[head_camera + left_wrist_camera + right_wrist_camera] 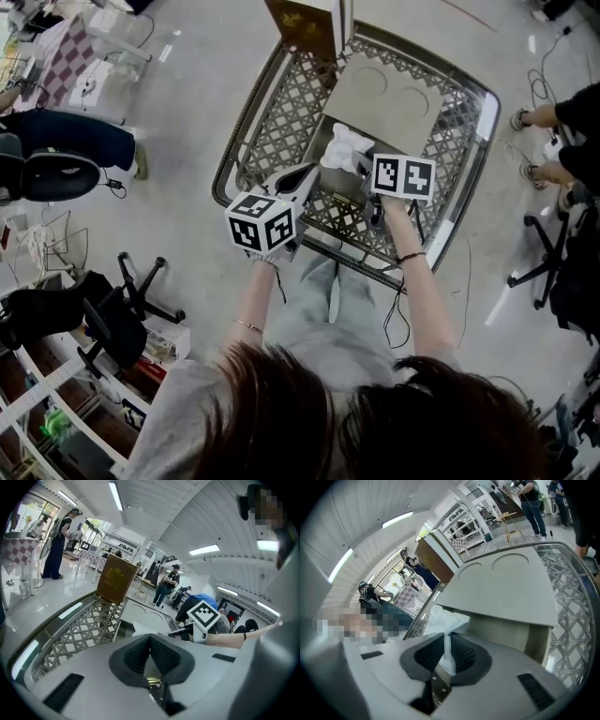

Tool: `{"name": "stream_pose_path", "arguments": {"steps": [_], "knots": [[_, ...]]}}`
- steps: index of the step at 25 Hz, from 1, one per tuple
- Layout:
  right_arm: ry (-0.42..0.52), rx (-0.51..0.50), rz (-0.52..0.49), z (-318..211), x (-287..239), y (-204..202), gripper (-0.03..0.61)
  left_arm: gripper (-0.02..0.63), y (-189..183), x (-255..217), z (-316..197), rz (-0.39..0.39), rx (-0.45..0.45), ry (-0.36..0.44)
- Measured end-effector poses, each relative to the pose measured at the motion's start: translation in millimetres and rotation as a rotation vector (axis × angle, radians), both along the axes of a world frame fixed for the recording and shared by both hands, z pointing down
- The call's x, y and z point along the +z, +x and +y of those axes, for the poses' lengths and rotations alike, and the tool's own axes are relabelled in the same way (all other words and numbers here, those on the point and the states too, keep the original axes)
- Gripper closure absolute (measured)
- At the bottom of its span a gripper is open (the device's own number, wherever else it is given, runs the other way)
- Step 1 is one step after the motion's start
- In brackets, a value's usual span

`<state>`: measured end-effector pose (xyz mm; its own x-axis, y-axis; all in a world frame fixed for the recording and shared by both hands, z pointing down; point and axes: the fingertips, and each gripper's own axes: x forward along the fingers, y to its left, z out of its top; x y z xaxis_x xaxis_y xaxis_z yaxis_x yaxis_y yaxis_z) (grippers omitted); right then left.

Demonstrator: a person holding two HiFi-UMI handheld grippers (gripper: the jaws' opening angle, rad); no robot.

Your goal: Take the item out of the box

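While right gripper point(445, 634) pinches crinkly white bag point(446, 619) | left gripper point(150, 635) jaws together | flat-lidded grey box point(506, 588)

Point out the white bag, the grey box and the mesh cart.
white bag point(345, 147), head view, its crumpled middle.
grey box point(389, 101), head view, the flat flap with round marks.
mesh cart point(281, 111), head view, its left lattice wall.

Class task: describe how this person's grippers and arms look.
The left gripper and right gripper have pale grey shells, with dark ribbed pads in a black V-shaped recess. Each carries a white cube with black square markers. The person wears a grey short-sleeved top, a thin bracelet on the left wrist, a dark band on the right.
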<state>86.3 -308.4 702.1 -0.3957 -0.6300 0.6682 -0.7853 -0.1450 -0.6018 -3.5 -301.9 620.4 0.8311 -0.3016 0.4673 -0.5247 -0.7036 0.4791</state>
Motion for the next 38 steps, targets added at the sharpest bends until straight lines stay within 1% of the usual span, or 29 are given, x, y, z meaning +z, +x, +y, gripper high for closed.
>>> {"name": "stream_pose_path", "arguments": {"steps": [6, 11, 18, 22, 25, 29, 35, 38], "knots": [[0.067, -0.023, -0.009, 11, -31, 0, 0.518, 0.597, 0, -20, 8, 0.023, -0.010, 0.019], [0.135, -0.055, -0.003, 20, -63, -7, 0.518, 0.597, -4, -43, 13, 0.048, -0.014, 0.051], [0.264, -0.101, 0.035, 30, -115, -11, 0.518, 0.597, -10, -80, 24, 0.078, -0.002, 0.122], [0.330, -0.102, 0.050, 34, -141, -9, 0.518, 0.597, -11, -98, 31, 0.097, 0.010, 0.161], [0.376, -0.107, 0.083, 40, -157, -7, 0.517, 0.597, -12, -110, 36, 0.118, 0.007, 0.185], [0.436, -0.102, 0.153, 46, -179, 0, 0.518, 0.597, -13, -131, 37, 0.158, -0.003, 0.229], [0.540, -0.073, 0.229, 64, -219, 9, 0.518, 0.597, -25, -169, 35, 0.191, -0.015, 0.325], [0.614, -0.051, 0.265, 66, -245, 16, 0.517, 0.596, -26, -188, 29, 0.196, -0.005, 0.386]]}}
